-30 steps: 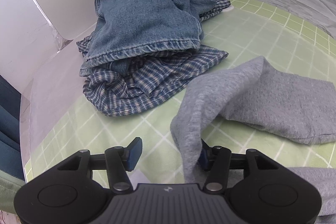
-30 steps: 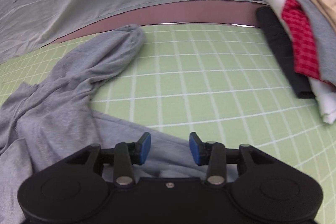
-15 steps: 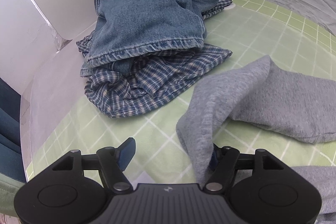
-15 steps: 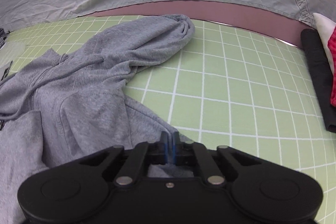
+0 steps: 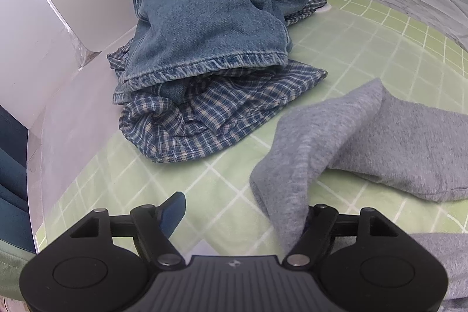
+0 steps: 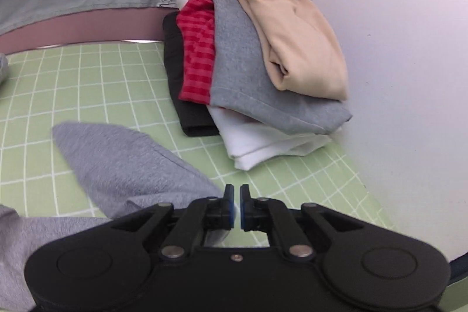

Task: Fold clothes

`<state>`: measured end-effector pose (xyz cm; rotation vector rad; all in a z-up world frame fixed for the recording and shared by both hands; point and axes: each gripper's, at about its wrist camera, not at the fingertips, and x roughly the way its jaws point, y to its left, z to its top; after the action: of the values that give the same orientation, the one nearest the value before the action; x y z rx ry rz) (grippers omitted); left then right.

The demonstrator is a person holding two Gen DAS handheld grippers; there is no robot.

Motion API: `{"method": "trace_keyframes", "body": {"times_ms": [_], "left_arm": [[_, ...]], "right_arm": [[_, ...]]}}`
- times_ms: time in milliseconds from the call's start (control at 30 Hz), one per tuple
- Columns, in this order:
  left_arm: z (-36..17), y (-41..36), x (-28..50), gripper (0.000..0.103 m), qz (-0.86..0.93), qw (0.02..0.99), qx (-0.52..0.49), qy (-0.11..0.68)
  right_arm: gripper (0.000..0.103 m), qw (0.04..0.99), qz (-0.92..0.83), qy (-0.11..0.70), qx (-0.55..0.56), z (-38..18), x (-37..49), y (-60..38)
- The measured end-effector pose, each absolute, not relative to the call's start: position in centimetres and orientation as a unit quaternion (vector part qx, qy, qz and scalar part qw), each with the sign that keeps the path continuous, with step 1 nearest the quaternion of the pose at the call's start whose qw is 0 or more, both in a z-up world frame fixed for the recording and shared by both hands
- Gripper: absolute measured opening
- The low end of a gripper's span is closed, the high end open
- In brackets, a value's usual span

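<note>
Fabric of the grey hoodie (image 5: pixel 389 142) lies on the green checked mat (image 5: pixel 351 28), to the right and ahead of the left gripper (image 5: pixel 242 212), and one strip of it rises from the mat and hangs over the right finger (image 5: pixel 318 221) of this gripper. The left jaws stand wide apart, so the cloth is only draped on one finger and is not pinched. In the right wrist view the right gripper (image 6: pixel 237 205) has its jaws nearly together, with a thin gap; a grey flap (image 6: pixel 125 163) of the same hoodie lies to its left and reaches under the left finger, but I cannot tell if any cloth is really between the pads. The long axis of the hoodie seems to run from one gripper to the other, across the mat, so both ends are near a hand; the left one is nearer to a free edge. I judge that the next move depends on closing the left jaws on that hanging strip. Beyond the left gripper sits an unfolded heap of denim (image 5: pixel 210 16) on a plaid shirt (image 5: pixel 204 119). Beyond the right gripper, a folded stack (image 6: pixel 263 72) waits at the mat edge.
</note>
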<state>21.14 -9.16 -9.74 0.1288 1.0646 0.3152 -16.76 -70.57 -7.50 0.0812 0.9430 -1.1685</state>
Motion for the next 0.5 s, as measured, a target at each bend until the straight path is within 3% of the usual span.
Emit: {"method": "trace_keyframes", "body": {"times_ms": [67,100,300,500], "left_arm": [[-9.5,-9.1,21.3,0.074,0.137,0.842,0.059,0.518],[-9.2,-9.1,21.2,0.074,0.132,0.843,0.057,0.518],[-6.5,-9.4,19.8,0.074,0.103,0.858,0.045,0.501],[-4.4,-8.4,17.4,0.074,0.066,0.864,0.021,0.499]], "right_arm": [[0.053,0.743,-0.522,0.417,0.041,-7.2,-16.9,-69.3],[0.056,0.749,-0.518,0.411,0.049,-7.1,-16.8,-68.7],[0.070,0.799,-0.454,0.380,0.103,-6.6,-12.4,-62.2],[0.074,0.846,-0.363,0.370,0.123,-6.3,-8.1,-54.4]]}}
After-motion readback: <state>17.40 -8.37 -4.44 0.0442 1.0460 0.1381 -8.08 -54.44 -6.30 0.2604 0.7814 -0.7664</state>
